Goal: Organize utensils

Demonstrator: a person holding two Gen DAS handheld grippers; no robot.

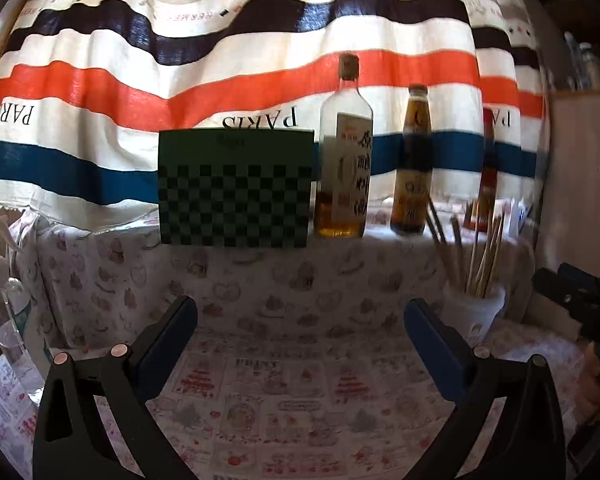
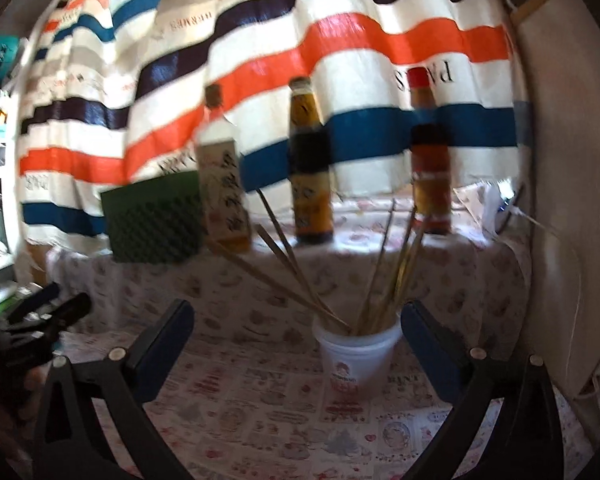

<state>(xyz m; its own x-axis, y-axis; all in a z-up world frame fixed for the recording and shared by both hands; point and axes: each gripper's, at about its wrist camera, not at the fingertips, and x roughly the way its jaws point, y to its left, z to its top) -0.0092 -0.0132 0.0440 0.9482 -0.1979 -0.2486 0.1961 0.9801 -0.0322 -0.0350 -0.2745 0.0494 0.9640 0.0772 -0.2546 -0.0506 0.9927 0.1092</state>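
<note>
A white cup [image 2: 358, 354] stands upright on the patterned tablecloth [image 2: 260, 400] with several wooden chopsticks [image 2: 288, 264] fanning out of it. My right gripper [image 2: 298, 316] is open, its blue-padded fingers apart just short of the cup, with nothing between them. In the left wrist view the same cup [image 1: 474, 312] and chopsticks [image 1: 484, 256] sit to the right of my left gripper [image 1: 300, 316], which is open and empty over bare cloth. The right gripper [image 1: 572, 292] shows at that view's right edge; the left gripper [image 2: 48, 316] shows at the right view's left edge.
Three sauce bottles [image 1: 344, 152] [image 1: 414, 160] [image 1: 488, 168] stand in a row on a raised ledge behind the cup, beside a green checkered board [image 1: 236, 188]. A striped cloth [image 1: 220, 80] hangs behind. A spray bottle [image 1: 4, 292] stands at the left edge.
</note>
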